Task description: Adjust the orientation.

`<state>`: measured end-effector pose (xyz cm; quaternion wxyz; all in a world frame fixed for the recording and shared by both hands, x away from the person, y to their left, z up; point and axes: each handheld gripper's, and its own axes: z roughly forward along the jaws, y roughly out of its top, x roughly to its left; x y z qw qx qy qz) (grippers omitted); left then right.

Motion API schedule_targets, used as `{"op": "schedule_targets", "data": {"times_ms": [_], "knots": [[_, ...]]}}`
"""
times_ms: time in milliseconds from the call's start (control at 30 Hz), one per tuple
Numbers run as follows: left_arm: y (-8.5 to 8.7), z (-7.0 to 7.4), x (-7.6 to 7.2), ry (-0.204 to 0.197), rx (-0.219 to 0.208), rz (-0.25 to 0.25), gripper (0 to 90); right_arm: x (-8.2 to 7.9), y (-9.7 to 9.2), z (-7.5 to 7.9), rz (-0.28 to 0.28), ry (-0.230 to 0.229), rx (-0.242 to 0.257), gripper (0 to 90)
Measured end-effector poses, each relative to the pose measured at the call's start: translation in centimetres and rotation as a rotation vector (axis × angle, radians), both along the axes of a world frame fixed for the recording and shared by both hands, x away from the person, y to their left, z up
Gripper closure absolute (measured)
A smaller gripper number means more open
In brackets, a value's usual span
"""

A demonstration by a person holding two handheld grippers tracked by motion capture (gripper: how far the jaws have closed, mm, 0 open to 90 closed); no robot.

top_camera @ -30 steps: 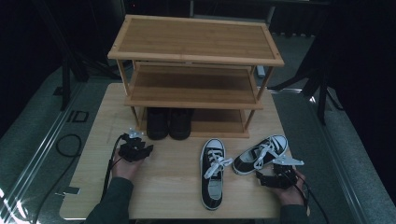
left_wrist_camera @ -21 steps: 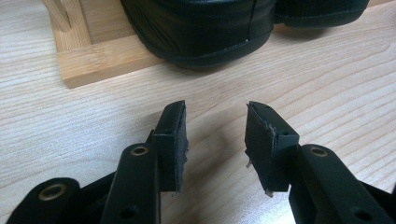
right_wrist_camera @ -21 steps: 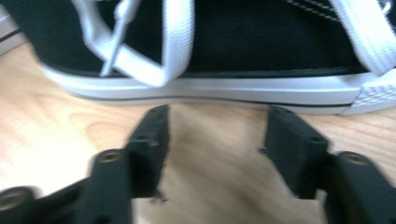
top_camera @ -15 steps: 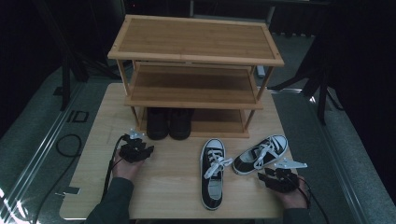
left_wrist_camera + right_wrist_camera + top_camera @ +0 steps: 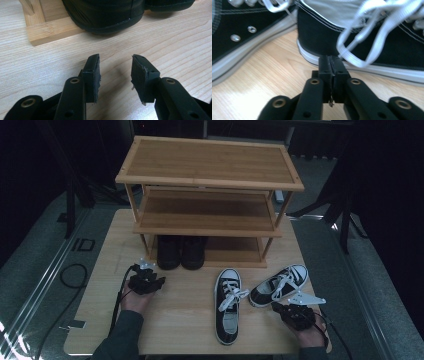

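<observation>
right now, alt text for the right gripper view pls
The right claw is shut, with its two black jaws pressed together just short of a black canvas sneaker with a white sole and blurred white laces. A second sneaker lies at left on the wooden table.

A recording studio or lab: dark drapes and stand legs (image 5: 345,215) surround the wooden table (image 5: 180,320), cables (image 5: 70,275) beside it.

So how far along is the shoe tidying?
Black shoes already sit on the bottom shelf of the rack. The right gripper has just closed at the heel of the angled sneaker; grip unclear. It and the straight sneaker lie on the table; left gripper open.
</observation>
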<state>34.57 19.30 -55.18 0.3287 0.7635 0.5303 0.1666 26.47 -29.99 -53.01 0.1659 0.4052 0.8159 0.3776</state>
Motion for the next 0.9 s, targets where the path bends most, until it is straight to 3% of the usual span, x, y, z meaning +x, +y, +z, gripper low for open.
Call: {"op": "schedule_targets", "data": {"times_ms": [900], "knots": [[-0.2, -0.1, 0.0, -0.001, 0.014, 0.001, 58.5, 0.5, 6.2, 0.5, 0.129, -0.048, -0.060, 90.0]]}}
